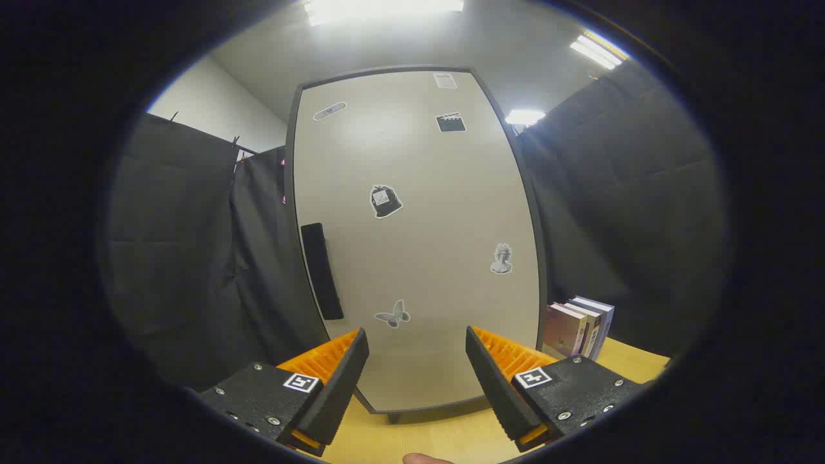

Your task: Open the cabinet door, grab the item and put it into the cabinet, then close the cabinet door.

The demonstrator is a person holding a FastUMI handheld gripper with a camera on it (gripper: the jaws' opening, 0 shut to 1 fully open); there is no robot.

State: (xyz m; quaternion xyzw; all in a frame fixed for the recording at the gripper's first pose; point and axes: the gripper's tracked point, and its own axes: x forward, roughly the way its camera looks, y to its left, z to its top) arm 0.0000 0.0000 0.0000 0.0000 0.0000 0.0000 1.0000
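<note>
Ribbed pads face each other on the gripper (417, 361), fingers spread wide, nothing between them. Just ahead, frame centre: the cabinet door (412, 245), closed, pale grey with a dark edge and small stickers. Its black handle (321, 270) sits left of centre. Best approach: swing left, close squarely on the handle, pull outward. Books (578, 327), probably the item, stand lower right on the wooden table (425, 438).

We are in a recording booth set up indoors, not a lived-in home: black cloth (193, 258) hangs as walls on both sides, strip lights (596, 51) shine from a plain ceiling, and a lone cabinet (419, 258) with stickers stands on a wooden table (438, 438) beside a few books (577, 328).
</note>
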